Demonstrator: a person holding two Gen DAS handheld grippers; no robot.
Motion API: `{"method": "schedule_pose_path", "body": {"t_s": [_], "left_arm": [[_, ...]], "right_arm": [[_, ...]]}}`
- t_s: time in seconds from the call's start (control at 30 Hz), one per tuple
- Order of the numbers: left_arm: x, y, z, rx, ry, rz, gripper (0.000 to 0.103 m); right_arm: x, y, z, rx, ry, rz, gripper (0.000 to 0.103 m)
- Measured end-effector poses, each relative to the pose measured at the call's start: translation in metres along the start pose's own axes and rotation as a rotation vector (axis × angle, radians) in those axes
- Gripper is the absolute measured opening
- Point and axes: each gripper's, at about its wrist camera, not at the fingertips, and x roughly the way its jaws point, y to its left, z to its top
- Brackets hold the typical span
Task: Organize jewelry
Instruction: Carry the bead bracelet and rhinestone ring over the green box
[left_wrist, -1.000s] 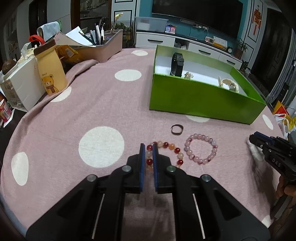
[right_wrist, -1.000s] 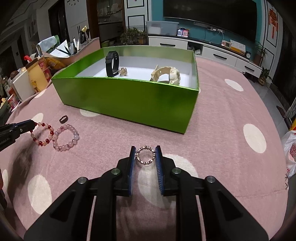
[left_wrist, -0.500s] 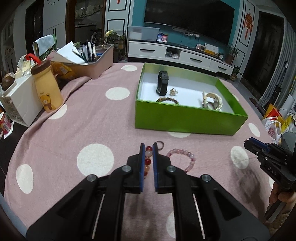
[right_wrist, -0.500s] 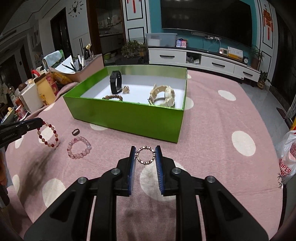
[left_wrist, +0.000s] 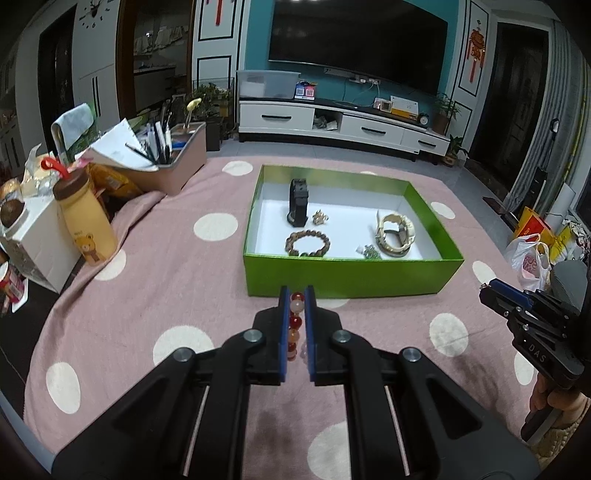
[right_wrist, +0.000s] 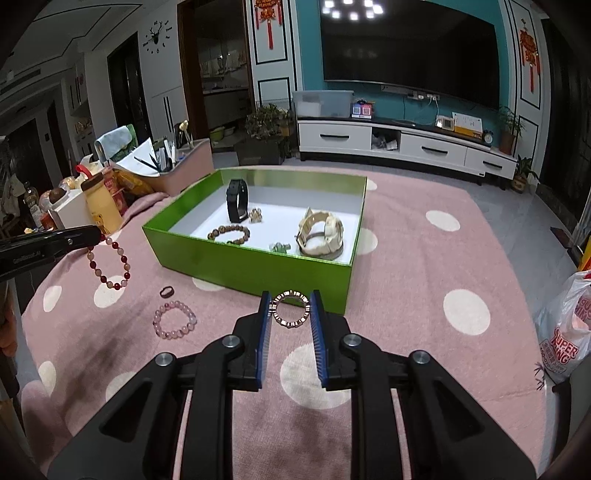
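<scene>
Left tool (left_wrist: 296, 314) clamped on a red-and-peach round-bead bracelet (right_wrist: 109, 263) dangling above the pink polka-dot cloth surface (right_wrist: 424, 266), right tool (right_wrist: 290, 314) pinching a studded metal ring bracelet (right_wrist: 290, 308) near the glossy green rectangular box (right_wrist: 255, 267), pink bead bracelet (right_wrist: 174, 319) lying left.

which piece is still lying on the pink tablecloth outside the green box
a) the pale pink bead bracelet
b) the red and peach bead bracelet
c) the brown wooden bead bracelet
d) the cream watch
a: the pale pink bead bracelet lies on the cloth beside a small dark ring, while the left gripper holds the red and peach bracelet up.
</scene>
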Motion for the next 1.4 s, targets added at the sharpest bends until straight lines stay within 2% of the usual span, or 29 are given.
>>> {"method": "schedule_pose_path", "body": {"t_s": [0.23,0.57,1.03,1.4], "left_arm": [[0.001,-0.011,0.018,0.017,-0.019,-0.007,0.007],[0.023,-0.025,0.049,0.013,-0.023,-0.019,0.007],[0.050,-0.048,0.083,0.041,-0.033,-0.037,0.007],[0.078,-0.068,0.098,0.074,-0.023,-0.046,0.007]], "right_arm": [[-0.007,0.000,0.014,-0.009,-0.033,-0.004,0.021],[-0.006,-0.003,0.038,-0.012,-0.069,-0.011,0.021],[0.010,-0.017,0.061,0.009,-0.085,-0.023,0.021],[0.025,-0.028,0.076,0.024,-0.090,-0.030,0.021]]}}
